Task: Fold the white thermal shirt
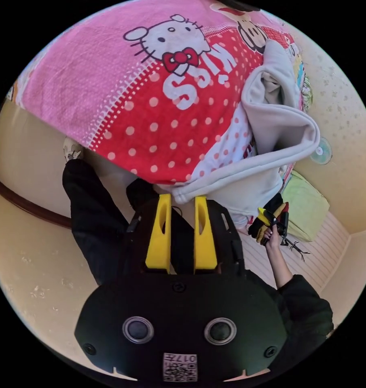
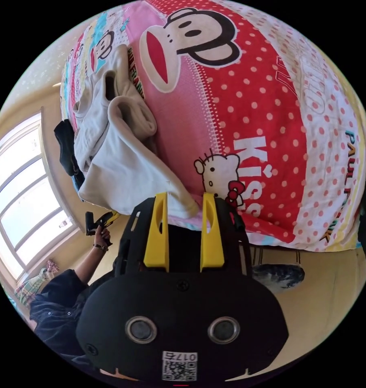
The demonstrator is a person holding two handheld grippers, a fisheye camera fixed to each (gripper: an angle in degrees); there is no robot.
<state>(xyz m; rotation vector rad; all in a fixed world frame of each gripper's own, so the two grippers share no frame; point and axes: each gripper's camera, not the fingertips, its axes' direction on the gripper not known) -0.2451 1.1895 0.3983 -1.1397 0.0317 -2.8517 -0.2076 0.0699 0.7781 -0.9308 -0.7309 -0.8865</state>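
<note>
Left gripper view has the left tongs (image 1: pixel 182 200) standing apart, a hem corner of the shirt (image 1: pixel 271 133) just ahead between the jaw tips, not pinched. Right gripper view has the right tongs (image 2: pixel 184 200) apart too, another hem corner lying between their tips. Beyond both tongs the shirt sits bunched and rumpled on the bed (image 2: pixel 271 101), collar end farthest off. No fold looks made yet; spreading it flat and every fold remain, by my reading.
</note>
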